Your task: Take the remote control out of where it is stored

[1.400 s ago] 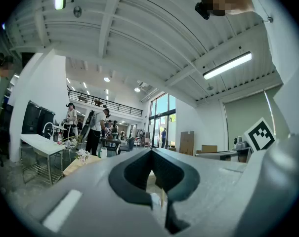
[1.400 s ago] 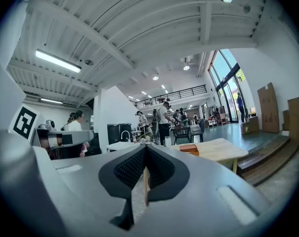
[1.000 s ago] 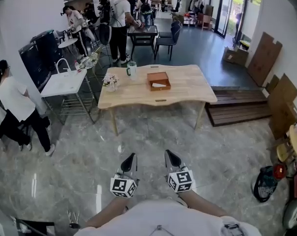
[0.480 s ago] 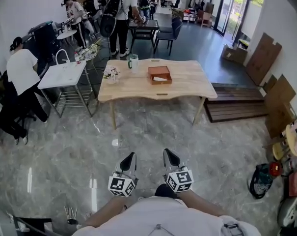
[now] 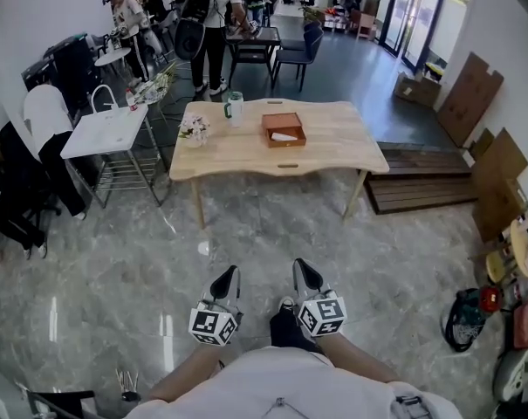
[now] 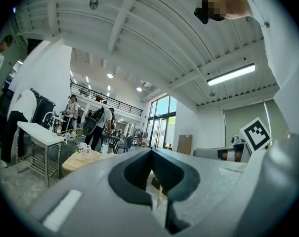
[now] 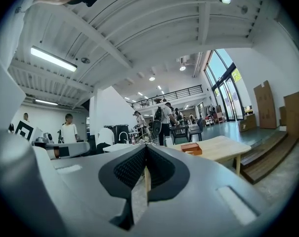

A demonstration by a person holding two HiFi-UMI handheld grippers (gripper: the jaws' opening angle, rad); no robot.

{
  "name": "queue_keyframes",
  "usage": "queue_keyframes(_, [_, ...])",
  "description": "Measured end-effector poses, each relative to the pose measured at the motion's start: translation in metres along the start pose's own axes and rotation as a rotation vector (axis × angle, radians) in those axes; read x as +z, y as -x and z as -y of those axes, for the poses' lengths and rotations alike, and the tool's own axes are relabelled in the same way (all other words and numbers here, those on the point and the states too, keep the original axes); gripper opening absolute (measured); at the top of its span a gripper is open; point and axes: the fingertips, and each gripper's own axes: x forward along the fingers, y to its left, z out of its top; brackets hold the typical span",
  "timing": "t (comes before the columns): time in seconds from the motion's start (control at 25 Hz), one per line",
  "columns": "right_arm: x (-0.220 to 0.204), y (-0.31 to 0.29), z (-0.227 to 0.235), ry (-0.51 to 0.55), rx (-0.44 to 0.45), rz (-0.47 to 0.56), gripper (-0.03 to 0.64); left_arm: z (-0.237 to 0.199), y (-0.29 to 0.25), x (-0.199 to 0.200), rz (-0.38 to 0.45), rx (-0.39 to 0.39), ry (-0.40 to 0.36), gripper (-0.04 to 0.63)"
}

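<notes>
No remote control shows in any view. Ahead stands a wooden table (image 5: 333,151) with a small handle (image 5: 287,166) on its front edge. On it sits an open brown box (image 5: 283,130) with something white inside. My left gripper (image 5: 227,278) and right gripper (image 5: 304,272) are held low over the marble floor, close to my body and far short of the table. Both are shut and hold nothing. In the right gripper view the jaws (image 7: 146,146) meet, with the box (image 7: 191,148) and table (image 7: 223,144) beyond. In the left gripper view the jaws (image 6: 151,149) are also together.
A green-lidded cup (image 5: 235,107) and a flower vase (image 5: 194,129) stand on the table's left part. A white side table (image 5: 106,133) and several people are at the left and back. A low wooden platform (image 5: 421,190), cardboard sheets (image 5: 473,99) and bags (image 5: 469,317) lie at the right.
I have stepped forward, so the table sits a little nearer in the head view. The person in white at the left has shifted. Both grippers stay shut, side by side.
</notes>
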Motion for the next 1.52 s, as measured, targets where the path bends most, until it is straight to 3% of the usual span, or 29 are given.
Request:
queue_keyframes(0.36, [0.030, -0.088, 0.050, -0.028, 0.039, 0.018, 0.028, -0.031, -0.092, 0.011, -0.012, 0.013, -0.020, 0.000])
queue_keyframes(0.96, [0.054, -0.191, 0.179, -0.079, 0.062, -0.023, 0.028, -0.033, -0.256, 0.006, -0.038, 0.021, -0.022, 0.000])
queue_keyframes(1.52, [0.056, -0.243, 0.252, -0.126, 0.113, -0.051, 0.028, -0.043, -0.336, -0.005, -0.064, 0.116, -0.039, 0.000])
